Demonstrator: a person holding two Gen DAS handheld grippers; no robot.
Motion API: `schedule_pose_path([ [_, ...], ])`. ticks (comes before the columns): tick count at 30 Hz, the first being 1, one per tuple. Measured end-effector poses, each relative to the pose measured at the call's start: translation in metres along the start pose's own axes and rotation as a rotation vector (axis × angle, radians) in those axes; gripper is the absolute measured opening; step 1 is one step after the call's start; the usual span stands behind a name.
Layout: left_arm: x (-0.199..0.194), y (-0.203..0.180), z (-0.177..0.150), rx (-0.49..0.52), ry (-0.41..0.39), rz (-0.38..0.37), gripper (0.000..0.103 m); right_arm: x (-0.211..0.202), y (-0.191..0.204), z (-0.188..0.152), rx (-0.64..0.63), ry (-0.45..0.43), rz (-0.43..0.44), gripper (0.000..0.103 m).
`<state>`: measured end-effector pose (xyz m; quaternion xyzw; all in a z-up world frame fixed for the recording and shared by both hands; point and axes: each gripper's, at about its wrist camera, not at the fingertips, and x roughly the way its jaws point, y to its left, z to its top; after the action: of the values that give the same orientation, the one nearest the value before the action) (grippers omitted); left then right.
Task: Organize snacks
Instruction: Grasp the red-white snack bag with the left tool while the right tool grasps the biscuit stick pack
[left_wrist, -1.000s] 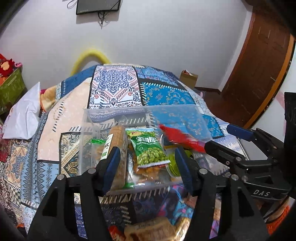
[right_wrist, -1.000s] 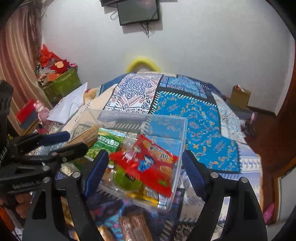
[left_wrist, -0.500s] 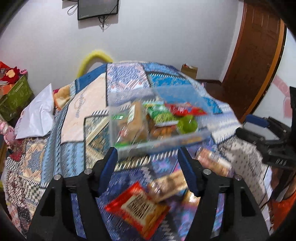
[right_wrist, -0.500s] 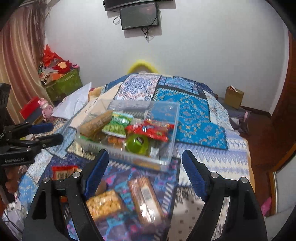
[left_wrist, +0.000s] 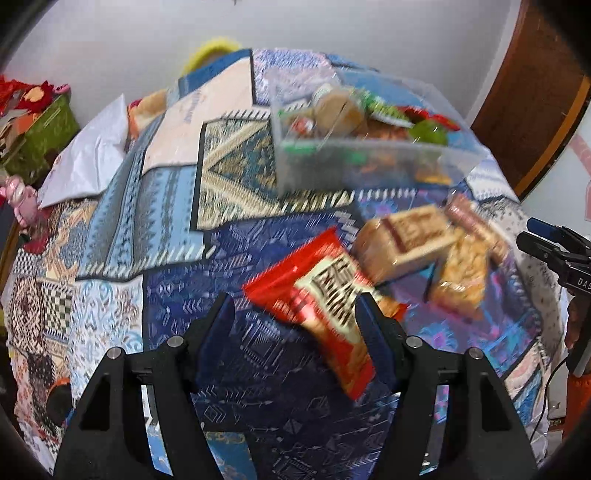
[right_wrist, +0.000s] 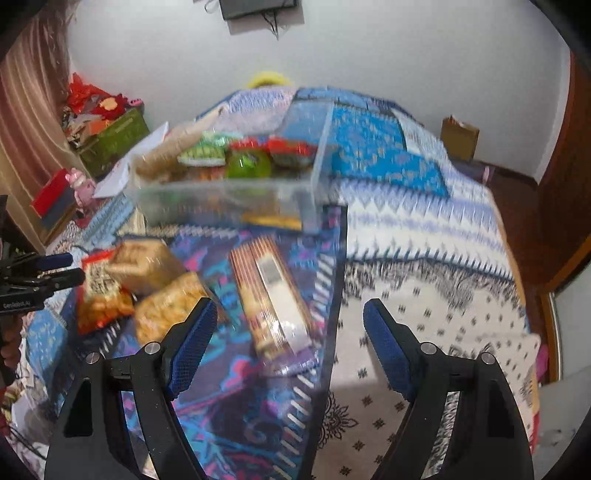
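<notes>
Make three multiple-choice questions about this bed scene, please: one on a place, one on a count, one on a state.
1. Where does the clear plastic box of snacks stand?
A. on the patterned bedspread, beyond the loose packets
B. on the floor
C. between the right fingers

2. How many snack packets lie loose on the bedspread outside the box?
A. one
B. four
C. seven

3. What is the state of the right gripper?
A. shut on the long striped biscuit pack
B. open and holding nothing
C. shut on the box

Answers:
1 A: it rests on the cover behind the loose packets.
2 B: red foil packet, tan bread pack, yellowish clear pack, long striped biscuit pack.
3 B: its fingers stand wide apart above the biscuit pack.
</notes>
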<state>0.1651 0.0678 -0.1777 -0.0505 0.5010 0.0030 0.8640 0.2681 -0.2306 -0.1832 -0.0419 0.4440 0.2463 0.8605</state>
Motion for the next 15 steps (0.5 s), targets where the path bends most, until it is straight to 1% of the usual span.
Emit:
schedule_pose_path([
  [2,0.005,-0.001,-0.003,-0.006,0.013,-0.014,0.067,0.009,0.000,-0.001,-0.004,0.020,0.014,0.079],
  [6,0.017,-0.008,-0.007,0.004,0.040,-0.049,0.067,0.020,0.005,0.001,-0.041,0.041,0.003,0.079],
  [8,0.022,-0.013,-0.005,0.012,0.035,-0.047,0.067,0.026,0.008,0.001,-0.059,0.052,-0.003,0.079],
  [10,0.027,-0.016,0.000,0.010,0.032,-0.037,0.069,0.028,0.008,0.002,-0.055,0.044,-0.022,0.077],
  [11,0.029,-0.016,0.002,0.003,0.030,-0.044,0.069,0.030,0.007,0.002,-0.050,0.046,-0.015,0.077],
  [14,0.035,-0.016,0.007,-0.014,0.035,-0.069,0.073,0.034,0.006,0.003,-0.042,0.060,0.006,0.069],
  [15,0.037,-0.017,0.008,-0.017,0.040,-0.081,0.076,0.035,0.007,0.003,-0.046,0.064,0.009,0.068],
])
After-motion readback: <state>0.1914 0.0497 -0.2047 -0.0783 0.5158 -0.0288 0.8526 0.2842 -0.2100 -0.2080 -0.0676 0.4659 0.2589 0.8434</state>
